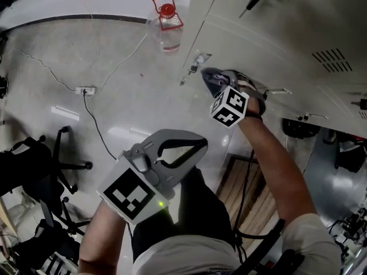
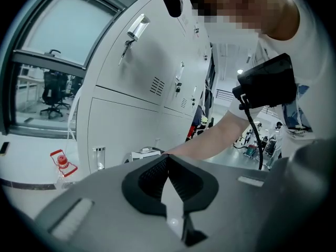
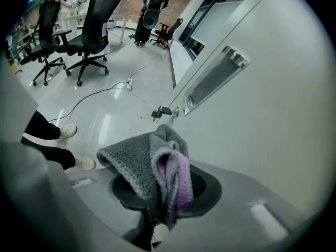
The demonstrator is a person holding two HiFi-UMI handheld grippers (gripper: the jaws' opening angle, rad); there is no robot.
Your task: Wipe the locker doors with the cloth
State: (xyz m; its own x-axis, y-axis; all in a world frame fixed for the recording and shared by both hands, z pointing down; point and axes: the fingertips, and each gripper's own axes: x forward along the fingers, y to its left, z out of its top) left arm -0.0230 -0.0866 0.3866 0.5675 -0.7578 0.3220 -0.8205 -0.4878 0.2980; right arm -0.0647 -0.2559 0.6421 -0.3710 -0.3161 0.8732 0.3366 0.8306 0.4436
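A grey cloth with a purple inner side point(image 3: 157, 164) is clamped in my right gripper point(image 3: 169, 178), which is shut on it. In the head view that gripper point(image 1: 221, 87) holds the cloth point(image 1: 213, 78) up at the pale locker door point(image 1: 269, 36), just right of a key in its lock point(image 1: 192, 69). The right gripper view shows the door point(image 3: 268, 119) close ahead, with the key point(image 3: 163, 111) and a label holder point(image 3: 214, 79). My left gripper point(image 1: 195, 145) hangs low near the person's body, shut and empty. Its closed jaws point(image 2: 167, 160) point toward the lockers point(image 2: 131, 104).
A clear water jug with a red cap and handle point(image 1: 166, 17) stands on the floor by the lockers. A power strip with cables point(image 1: 86, 90) lies at left. Black office chairs point(image 1: 54, 165) are at lower left. An open locker point(image 1: 338, 165) and wooden slats point(image 1: 243, 179) are at lower right.
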